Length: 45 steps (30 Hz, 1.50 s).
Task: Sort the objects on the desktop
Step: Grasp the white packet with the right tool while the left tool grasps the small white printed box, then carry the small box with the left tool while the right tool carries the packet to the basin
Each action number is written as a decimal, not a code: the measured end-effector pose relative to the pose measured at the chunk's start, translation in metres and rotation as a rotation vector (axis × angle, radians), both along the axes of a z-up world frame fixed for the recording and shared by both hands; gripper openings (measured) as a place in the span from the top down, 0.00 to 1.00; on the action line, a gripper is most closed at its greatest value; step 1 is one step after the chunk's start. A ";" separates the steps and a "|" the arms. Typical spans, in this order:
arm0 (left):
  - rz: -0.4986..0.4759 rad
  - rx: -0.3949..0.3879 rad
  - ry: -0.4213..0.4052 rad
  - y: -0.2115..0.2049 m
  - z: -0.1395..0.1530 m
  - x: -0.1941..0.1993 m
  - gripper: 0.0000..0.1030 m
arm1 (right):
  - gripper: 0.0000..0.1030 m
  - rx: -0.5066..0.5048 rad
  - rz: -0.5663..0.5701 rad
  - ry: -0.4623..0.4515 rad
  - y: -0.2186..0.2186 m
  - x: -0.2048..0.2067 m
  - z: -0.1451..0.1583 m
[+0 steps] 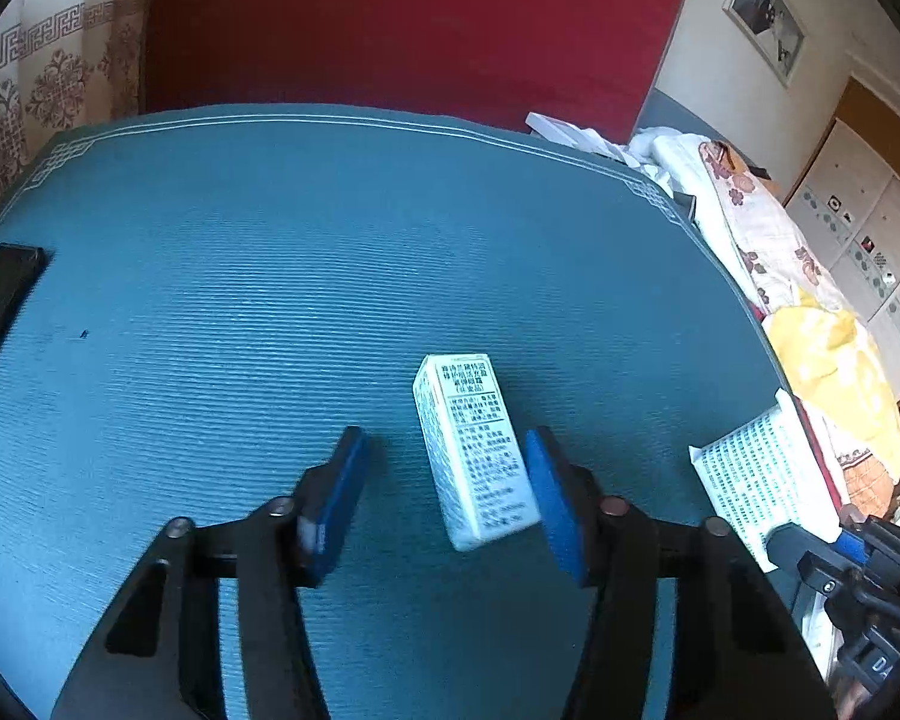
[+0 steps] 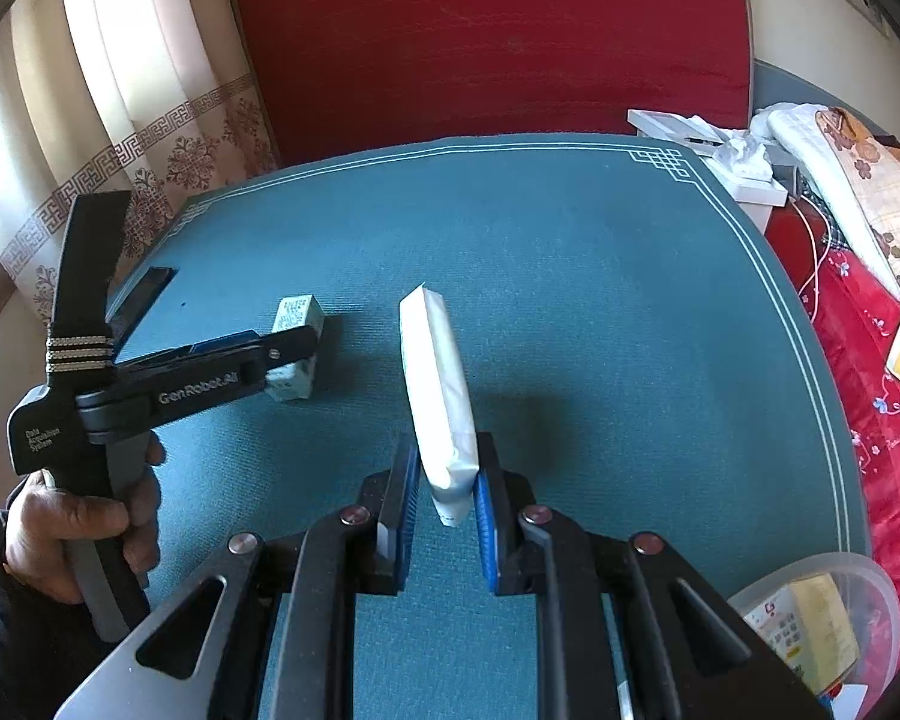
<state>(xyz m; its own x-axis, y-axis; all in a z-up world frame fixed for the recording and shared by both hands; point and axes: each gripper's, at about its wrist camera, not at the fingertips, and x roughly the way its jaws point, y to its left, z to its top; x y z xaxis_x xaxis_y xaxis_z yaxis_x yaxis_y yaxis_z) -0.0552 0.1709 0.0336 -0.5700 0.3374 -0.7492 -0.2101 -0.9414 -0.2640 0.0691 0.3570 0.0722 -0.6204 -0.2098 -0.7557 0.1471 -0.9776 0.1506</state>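
Observation:
A small white carton (image 1: 473, 450) with black print lies on the teal table mat (image 1: 270, 276). My left gripper (image 1: 444, 450) is open around it, the right pad close to the carton's side, the left pad well apart. In the right wrist view the left gripper (image 2: 294, 354) sits over the same carton (image 2: 297, 324). My right gripper (image 2: 447, 483) is shut on a flat white packet (image 2: 435, 378) and holds it edge-up above the mat. The packet also shows at the right in the left wrist view (image 1: 756, 474).
A black flat object (image 1: 0, 294) lies at the mat's left edge. A clear plastic tub (image 2: 822, 618) with printed items stands at the front right. White boxes and tissue (image 2: 720, 150) sit past the far right corner. Bedding (image 1: 774, 252) lies to the right.

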 end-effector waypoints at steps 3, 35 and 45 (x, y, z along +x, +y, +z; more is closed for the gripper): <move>-0.011 0.004 -0.004 -0.002 -0.001 -0.001 0.69 | 0.81 0.000 -0.003 -0.005 -0.002 0.003 -0.001; -0.236 0.043 0.210 0.042 0.060 0.066 0.72 | 0.81 -0.082 -0.251 0.097 0.058 0.094 0.035; -0.375 0.051 0.245 0.083 0.075 0.107 0.72 | 0.81 -0.091 -0.418 0.126 0.103 0.139 0.036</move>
